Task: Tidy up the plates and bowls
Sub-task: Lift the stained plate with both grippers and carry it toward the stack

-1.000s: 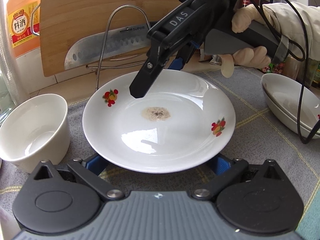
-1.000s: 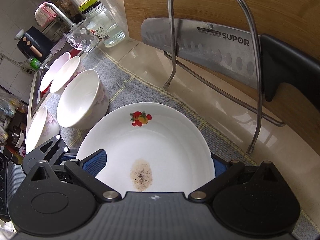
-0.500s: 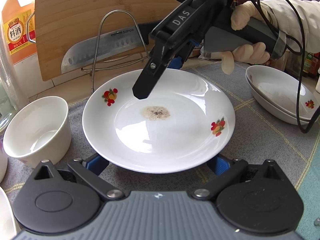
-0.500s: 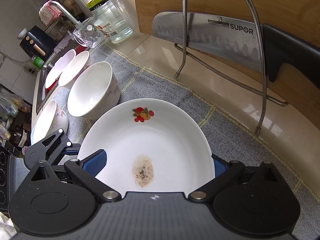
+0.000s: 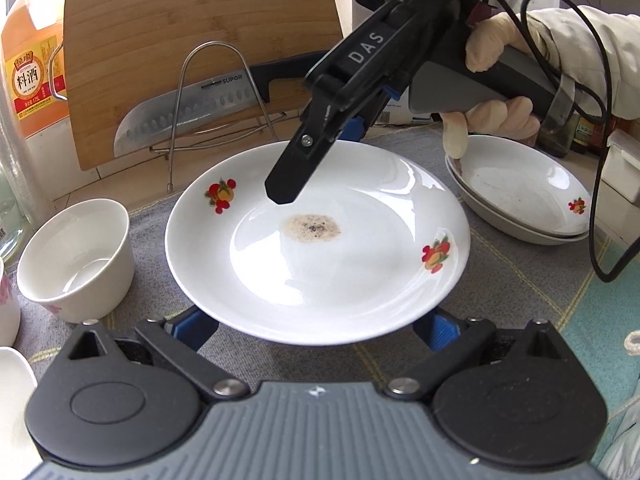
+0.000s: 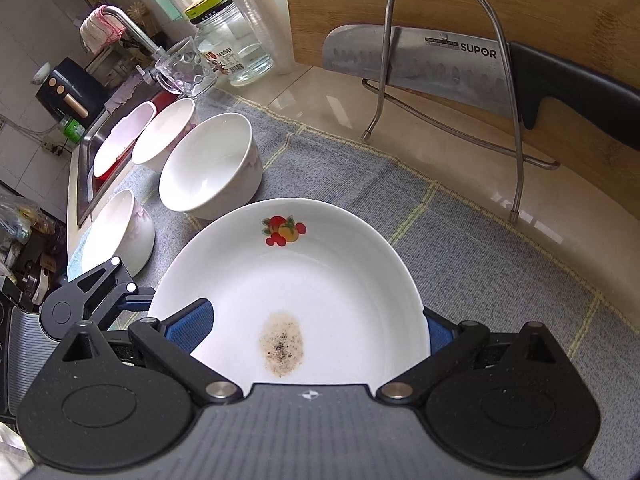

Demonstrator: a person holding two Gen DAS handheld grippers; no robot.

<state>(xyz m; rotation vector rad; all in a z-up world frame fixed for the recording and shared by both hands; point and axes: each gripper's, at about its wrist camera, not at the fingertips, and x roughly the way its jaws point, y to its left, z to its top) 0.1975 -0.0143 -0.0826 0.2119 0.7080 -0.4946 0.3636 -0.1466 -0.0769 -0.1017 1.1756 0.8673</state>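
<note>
My left gripper (image 5: 316,326) is spread wide, its blue pads under the near rim of the glossy white plate (image 5: 340,276); I cannot tell whether they touch it. My right gripper (image 6: 312,330) also gapes, one pad over the plate, one outside its rim. A speckled brown stain marks the centre. At ten o'clock stands a round white bowl (image 5: 76,258); at two o'clock, stacked shallow dishes (image 5: 520,196), on grey woven cloth (image 5: 520,276).

Beige countertop (image 6: 460,184) under grey mat (image 6: 480,280), wire rack (image 6: 452,80).
</note>
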